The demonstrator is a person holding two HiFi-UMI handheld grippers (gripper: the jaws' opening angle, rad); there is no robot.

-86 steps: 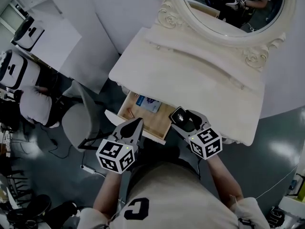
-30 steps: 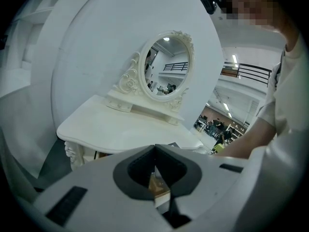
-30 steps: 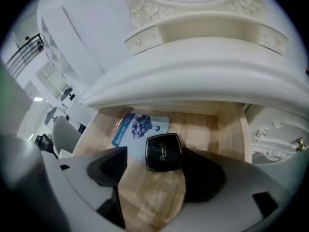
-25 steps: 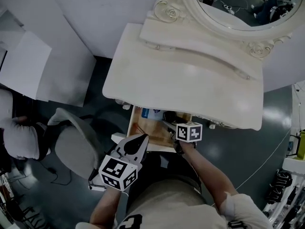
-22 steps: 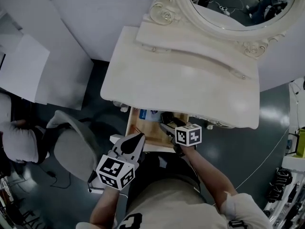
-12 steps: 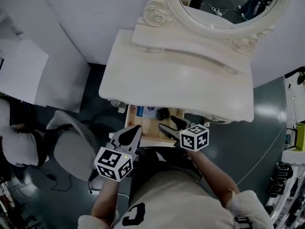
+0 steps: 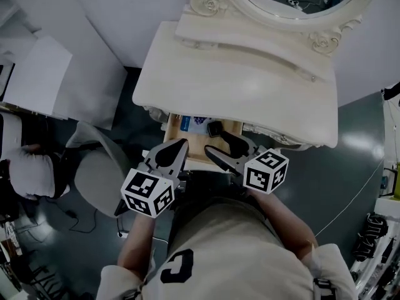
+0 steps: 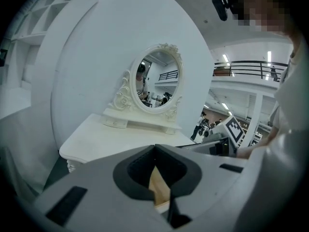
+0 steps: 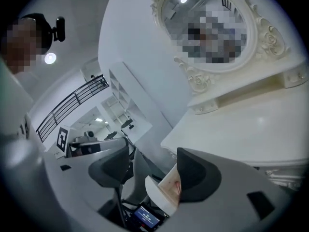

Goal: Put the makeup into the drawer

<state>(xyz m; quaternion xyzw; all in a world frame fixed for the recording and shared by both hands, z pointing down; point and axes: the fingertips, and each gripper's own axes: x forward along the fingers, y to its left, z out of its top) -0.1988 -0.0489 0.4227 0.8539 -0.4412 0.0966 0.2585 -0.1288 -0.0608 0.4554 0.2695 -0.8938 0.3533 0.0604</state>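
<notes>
So the cream counter [image 7: 250, 86] has the ornate oval mirror [image 7: 209, 2] standing at its back, and the top itself is bare. The wooden drawer [image 7: 199, 145] is pulled out under the front edge. The black makeup compact [image 7: 214, 129] is lying inside it toward the back, just beside a blue-and-white packet [image 7: 192, 122]. The counter's overhang covers the rear part of the drawer.

Off to the left there's a grey chair [image 7: 97, 177] close to the drawer corner. Past it there's another person sitting [image 7: 25, 167] and a white board [image 7: 37, 74] leaning by the wall. Nothing sits between the grippers and the drawer.

Both forearms are stretched out from the torso, side by side, aimed at the counter and tipped a bit down.

The left hand-held gripper [image 7: 180, 144] has its tips over the drawer's front-left corner. Its own view shows the left gripper [image 8: 155, 146] with jaws pressed together and nothing in them, just a sliver of drawer wood showing through the gap behind.

The right hand-held gripper [image 7: 219, 145] hovers over the drawer's front right, above the compact and not touching it. Its own view shows the right gripper [image 9: 152, 153] with jaws spread wide and empty. A drawer corner [image 9: 166, 187] sits in the space below them, and there's a little device with a lit blue screen [image 9: 145, 217] further down, no idea what it is.
</notes>
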